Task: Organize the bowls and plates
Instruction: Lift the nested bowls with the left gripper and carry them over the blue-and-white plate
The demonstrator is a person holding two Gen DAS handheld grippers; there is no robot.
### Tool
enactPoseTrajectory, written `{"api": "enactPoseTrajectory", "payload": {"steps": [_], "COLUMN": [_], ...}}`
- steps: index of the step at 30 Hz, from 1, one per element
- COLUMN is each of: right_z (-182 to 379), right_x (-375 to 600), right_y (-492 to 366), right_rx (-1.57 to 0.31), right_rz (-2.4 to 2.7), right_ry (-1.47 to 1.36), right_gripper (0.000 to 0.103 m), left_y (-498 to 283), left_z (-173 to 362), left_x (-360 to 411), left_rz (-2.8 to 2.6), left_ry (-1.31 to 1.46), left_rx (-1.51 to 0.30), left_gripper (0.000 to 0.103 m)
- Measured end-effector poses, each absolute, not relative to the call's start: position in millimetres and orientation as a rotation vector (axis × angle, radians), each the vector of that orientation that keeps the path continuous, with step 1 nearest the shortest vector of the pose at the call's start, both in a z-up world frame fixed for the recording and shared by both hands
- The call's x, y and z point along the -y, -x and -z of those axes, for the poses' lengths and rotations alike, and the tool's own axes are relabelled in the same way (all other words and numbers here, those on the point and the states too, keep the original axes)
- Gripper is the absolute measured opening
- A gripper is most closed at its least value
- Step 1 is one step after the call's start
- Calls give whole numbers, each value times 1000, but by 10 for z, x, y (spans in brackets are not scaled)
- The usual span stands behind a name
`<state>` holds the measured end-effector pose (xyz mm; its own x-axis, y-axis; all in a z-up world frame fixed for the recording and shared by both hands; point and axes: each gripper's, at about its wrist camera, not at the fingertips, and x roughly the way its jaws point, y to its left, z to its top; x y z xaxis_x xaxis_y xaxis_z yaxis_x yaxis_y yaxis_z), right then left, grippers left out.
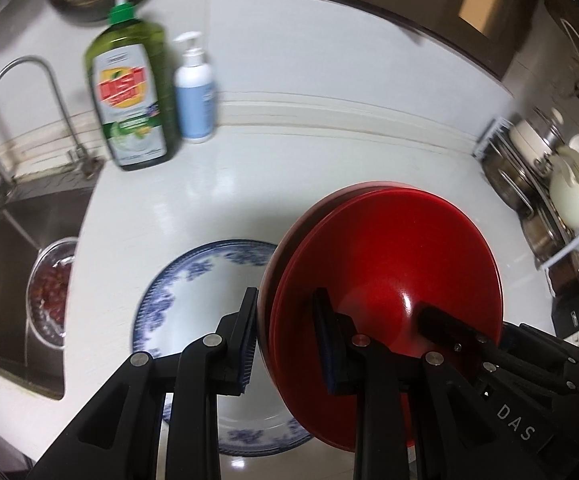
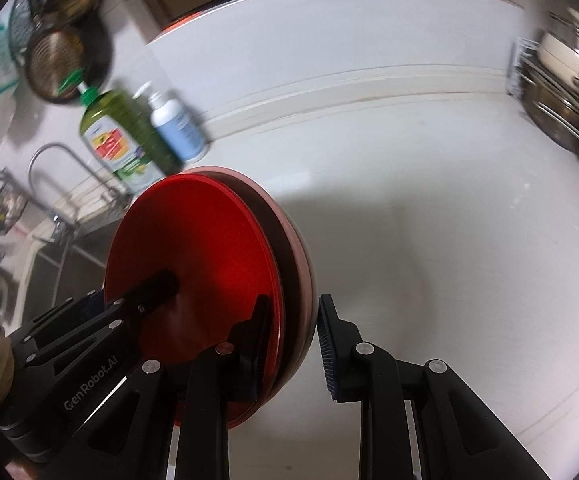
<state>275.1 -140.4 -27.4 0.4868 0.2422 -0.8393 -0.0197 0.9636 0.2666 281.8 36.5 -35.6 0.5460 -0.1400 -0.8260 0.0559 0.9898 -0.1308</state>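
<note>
Left gripper [image 1: 289, 336] clamps the rim of the stacked red plates [image 1: 393, 264], held on edge above the white counter [image 1: 289, 168]. Right gripper [image 2: 291, 340] clamps the opposite rim. Blue-patterned plate [image 1: 193, 280] lies at nine o'clock of the stack.

Seen from the left wrist: the left gripper [image 1: 289, 340] clamps the rim of a stack of glossy red round plates [image 1: 401, 264], held tilted on edge above a white countertop [image 1: 289, 168]. The right gripper [image 1: 441, 328] grips the stack's opposite side. Beneath lies a blue-and-white patterned ceramic plate [image 1: 193, 280]. A green dish-soap pump bottle [image 1: 129, 92] stands near a steel sink [image 1: 5, 280].
</note>
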Motion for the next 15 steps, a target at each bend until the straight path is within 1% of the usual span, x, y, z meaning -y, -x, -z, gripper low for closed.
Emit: {"api": "enactPoseTrajectory", "payload": {"steps": [7, 15], "right_z": [337, 552], "right_x": [1050, 771], "right_y": [-2782, -2772], "right_rx": [-1081, -1141], "right_rz": [-229, -283], "right_ry": [-206, -191], "right_gripper": [25, 25], "left_y": [-2727, -2655], "left_z": [460, 655], "left_x": [-659, -876], "left_rz": [60, 11], "left_ry": [121, 140], "left_rx": [-1023, -1077], "left_gripper": [27, 27]}}
